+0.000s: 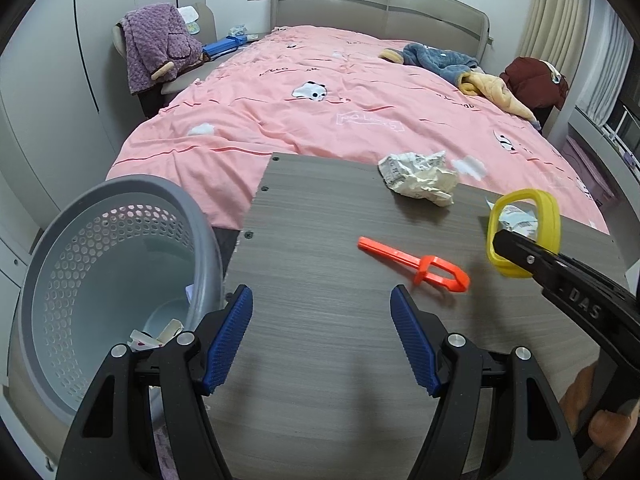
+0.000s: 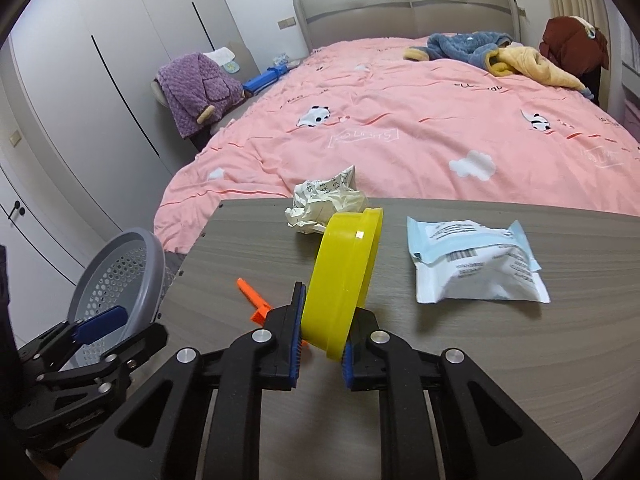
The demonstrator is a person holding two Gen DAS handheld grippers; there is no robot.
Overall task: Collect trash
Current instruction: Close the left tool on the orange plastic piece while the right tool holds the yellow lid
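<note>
My right gripper (image 2: 322,332) is shut on the rim of a yellow plastic lid (image 2: 344,276), which stands on edge above the grey wooden table (image 2: 520,360); the same lid (image 1: 524,236) shows at the right of the left wrist view. My left gripper (image 1: 322,312) stands open over the table with nothing between its fingers. On the table lie an orange plastic clip (image 1: 416,264), a crumpled paper ball (image 1: 420,178) near the far edge, and a white-and-blue wrapper (image 2: 476,264). A grey perforated bin (image 1: 116,264) with some scraps inside stands left of the table.
A bed with a pink duvet (image 1: 320,112) lies beyond the table, with blue and yellow clothes (image 1: 452,64) on it. A purple robe (image 1: 160,48) hangs over a chair at the left. White wardrobe doors (image 2: 80,100) line the left wall.
</note>
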